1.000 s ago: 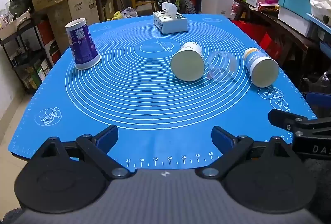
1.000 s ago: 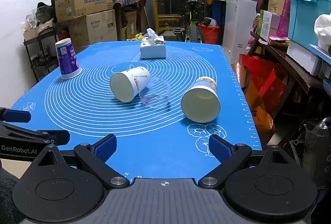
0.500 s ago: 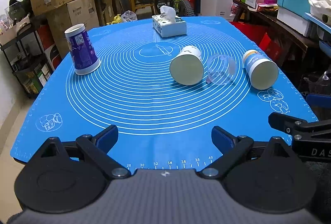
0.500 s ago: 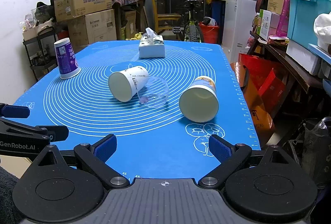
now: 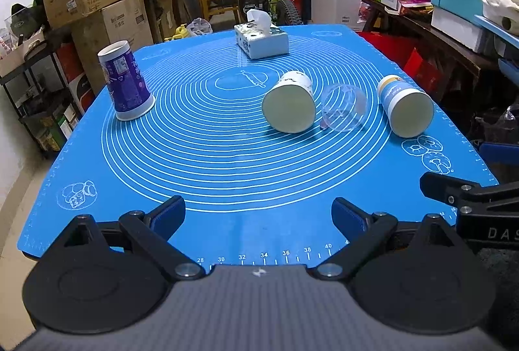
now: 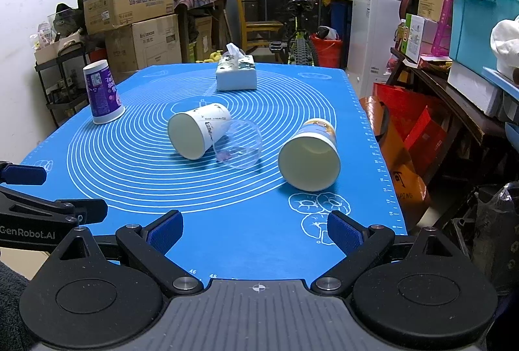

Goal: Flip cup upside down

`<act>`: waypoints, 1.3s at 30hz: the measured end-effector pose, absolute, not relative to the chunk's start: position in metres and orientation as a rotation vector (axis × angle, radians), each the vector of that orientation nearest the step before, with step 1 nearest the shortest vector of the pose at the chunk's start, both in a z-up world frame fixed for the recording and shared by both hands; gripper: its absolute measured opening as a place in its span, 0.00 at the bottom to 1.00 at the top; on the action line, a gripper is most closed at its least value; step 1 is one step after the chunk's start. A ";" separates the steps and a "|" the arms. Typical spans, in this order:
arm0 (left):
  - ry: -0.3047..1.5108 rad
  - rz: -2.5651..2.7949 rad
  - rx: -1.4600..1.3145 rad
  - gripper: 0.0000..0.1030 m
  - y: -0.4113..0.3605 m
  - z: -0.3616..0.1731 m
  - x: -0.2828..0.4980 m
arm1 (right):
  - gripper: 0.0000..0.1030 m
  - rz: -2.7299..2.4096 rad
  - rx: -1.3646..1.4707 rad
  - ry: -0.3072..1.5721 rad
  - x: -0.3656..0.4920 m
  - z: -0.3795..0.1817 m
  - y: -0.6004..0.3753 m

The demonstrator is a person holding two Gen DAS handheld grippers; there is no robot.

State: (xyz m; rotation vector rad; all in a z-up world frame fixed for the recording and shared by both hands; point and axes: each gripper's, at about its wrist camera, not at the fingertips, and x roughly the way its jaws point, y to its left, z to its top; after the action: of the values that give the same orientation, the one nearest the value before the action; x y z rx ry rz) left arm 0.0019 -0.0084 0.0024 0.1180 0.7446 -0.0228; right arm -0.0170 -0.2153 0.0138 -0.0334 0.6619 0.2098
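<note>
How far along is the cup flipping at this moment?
Done: the purple cup stands upside down. In hand: nothing, since the left gripper and right gripper are open and empty. Left: the white cup, clear cup and yellow-banded cup lie sideways.

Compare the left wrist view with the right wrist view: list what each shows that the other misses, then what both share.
Only the left wrist view shows the left tongs open over the mat's near edge, and the bread drawing whole at the mat's near left corner.

Only the right wrist view shows the right tongs open, and the red and orange bags on the floor beside the table.

Both show the blue mat, the purple cup standing upside down, the white cup, clear cup and blue-labelled cup on their sides, and the tissue box.
</note>
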 end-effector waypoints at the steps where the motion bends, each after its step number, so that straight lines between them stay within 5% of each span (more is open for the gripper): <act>1: 0.745 -0.023 0.119 0.93 -0.009 0.002 0.002 | 0.93 0.210 -0.033 0.662 -0.017 0.014 -0.215; 39: 0.746 -0.017 0.131 0.93 -0.009 0.001 0.001 | 0.93 0.212 -0.034 0.665 -0.016 0.011 -0.214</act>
State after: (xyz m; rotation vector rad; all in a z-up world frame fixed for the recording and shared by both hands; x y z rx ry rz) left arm 0.0006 -0.0087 0.0011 0.1312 0.7461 -0.0173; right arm -0.0158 -0.2144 0.0111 -0.0335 0.6651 0.2120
